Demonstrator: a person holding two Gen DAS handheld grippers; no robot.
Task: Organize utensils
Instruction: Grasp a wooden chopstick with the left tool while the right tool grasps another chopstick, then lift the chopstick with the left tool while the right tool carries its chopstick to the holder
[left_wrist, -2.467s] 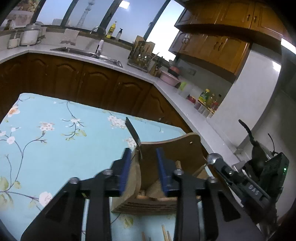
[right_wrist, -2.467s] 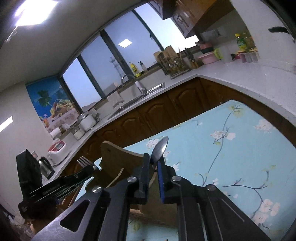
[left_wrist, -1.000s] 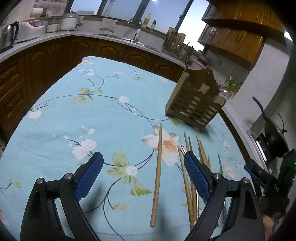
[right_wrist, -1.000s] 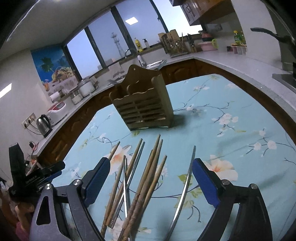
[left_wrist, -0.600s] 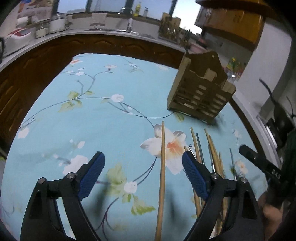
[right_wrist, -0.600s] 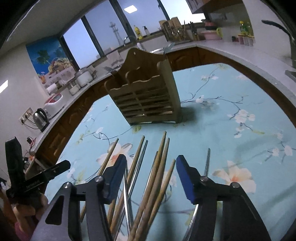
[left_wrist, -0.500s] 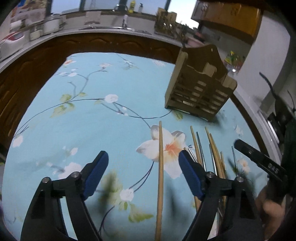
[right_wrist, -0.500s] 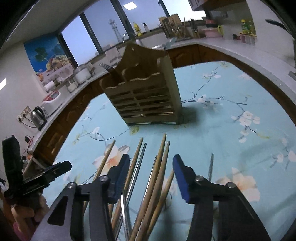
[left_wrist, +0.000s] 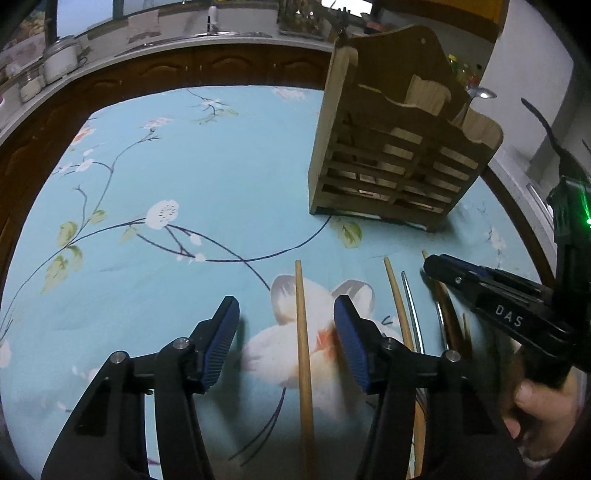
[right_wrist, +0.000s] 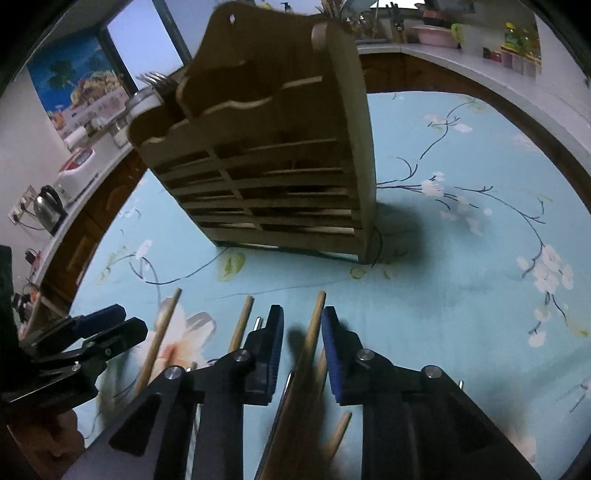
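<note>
The left tongs (left_wrist: 286, 325) hang over the floral-clothed desk (left_wrist: 184, 177), jaws closing but still released, a lone wooden chopstick (left_wrist: 303, 343) lying between them untouched. The right tongs (right_wrist: 302, 347) are closing around another wooden chopstick (right_wrist: 314, 321); contact cannot be told. More chopsticks lie at 3 o'clock of the lone one. The wooden utensil holder (left_wrist: 399, 147) stands at 1 o'clock, a fork (right_wrist: 157, 83) inside.

Dim indoor light; strong fisheye bending, dark corners; motion blur near bottom edge, right-wrist view.
</note>
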